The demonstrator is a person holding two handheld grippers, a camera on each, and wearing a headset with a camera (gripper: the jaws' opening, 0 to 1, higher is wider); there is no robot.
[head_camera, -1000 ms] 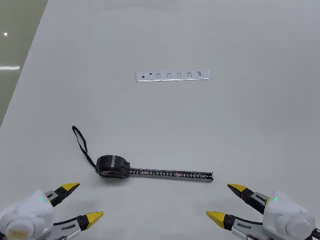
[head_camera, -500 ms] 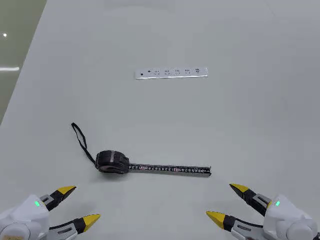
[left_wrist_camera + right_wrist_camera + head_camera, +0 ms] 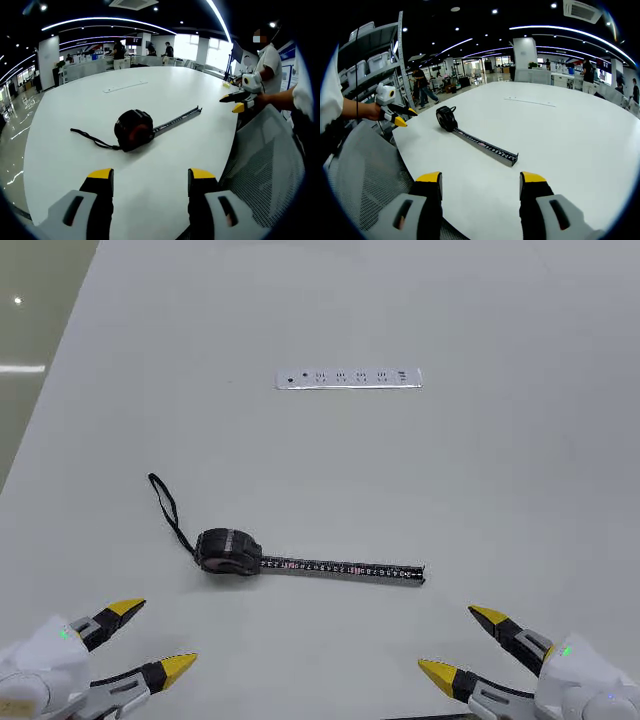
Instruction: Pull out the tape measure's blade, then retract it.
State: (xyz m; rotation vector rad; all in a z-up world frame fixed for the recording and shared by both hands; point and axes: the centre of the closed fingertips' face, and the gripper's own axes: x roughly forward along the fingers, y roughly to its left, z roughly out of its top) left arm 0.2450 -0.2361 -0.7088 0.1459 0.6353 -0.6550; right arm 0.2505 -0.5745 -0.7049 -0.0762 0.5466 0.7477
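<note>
A black tape measure point(image 3: 228, 551) lies on the white table point(image 3: 330, 470), its blade point(image 3: 342, 569) drawn out to the right and a black wrist strap point(image 3: 168, 510) trailing off to the upper left. My left gripper point(image 3: 148, 640) is open near the table's front edge, below and left of the case. My right gripper point(image 3: 465, 645) is open below and right of the blade's end hook point(image 3: 421, 576). In the left gripper view the case point(image 3: 134, 129) lies ahead of the open left gripper point(image 3: 150, 174). In the right gripper view the blade's end point(image 3: 510, 158) lies ahead of the open right gripper point(image 3: 481, 177).
A white power strip point(image 3: 348, 378) lies flat farther back on the table. The floor point(image 3: 30, 330) shows past the table's left edge. People stand in the background of both gripper views.
Both grippers have drawn back slightly toward the table's front edge. The tape measure and its blade lie as before; the small shift of the scene comes from the head camera.
</note>
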